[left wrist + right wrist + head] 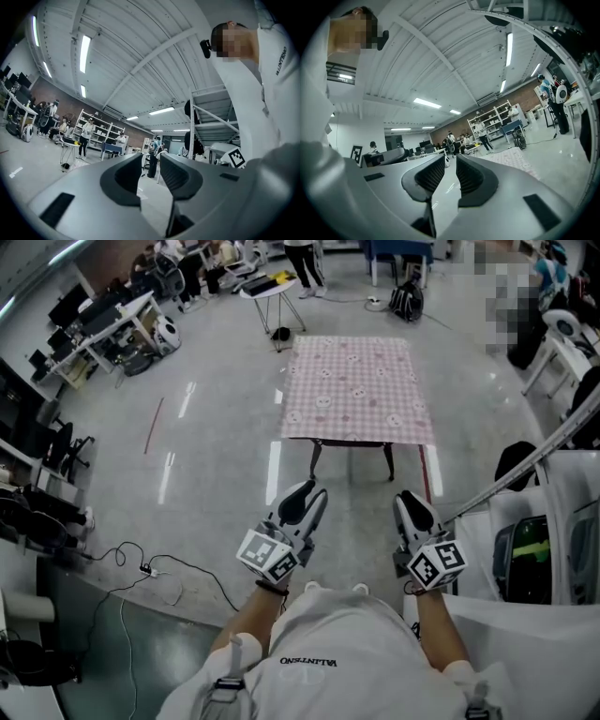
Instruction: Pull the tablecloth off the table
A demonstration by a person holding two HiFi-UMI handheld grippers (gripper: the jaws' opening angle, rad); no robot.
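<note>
A pink checked tablecloth [354, 390] covers a small dark-legged table [315, 457] standing on the shiny floor ahead of me, its edges hanging over the sides. Both grippers are held close to my body, well short of the table. The left gripper [307, 491] points toward the table's near left leg, its jaws a narrow gap apart with nothing between them [150, 157]. My right gripper [408, 498] sits level with it at the right, also slightly open and empty [451, 159]. In the right gripper view the cloth [516, 157] shows low in the distance.
A white rack with a slanted pole [525, 470] and a plastic-covered bin stands close at my right. Cables and a power strip [145, 568] lie on the floor at the left. A round white table [270, 287], a backpack [406, 301], desks and people are beyond.
</note>
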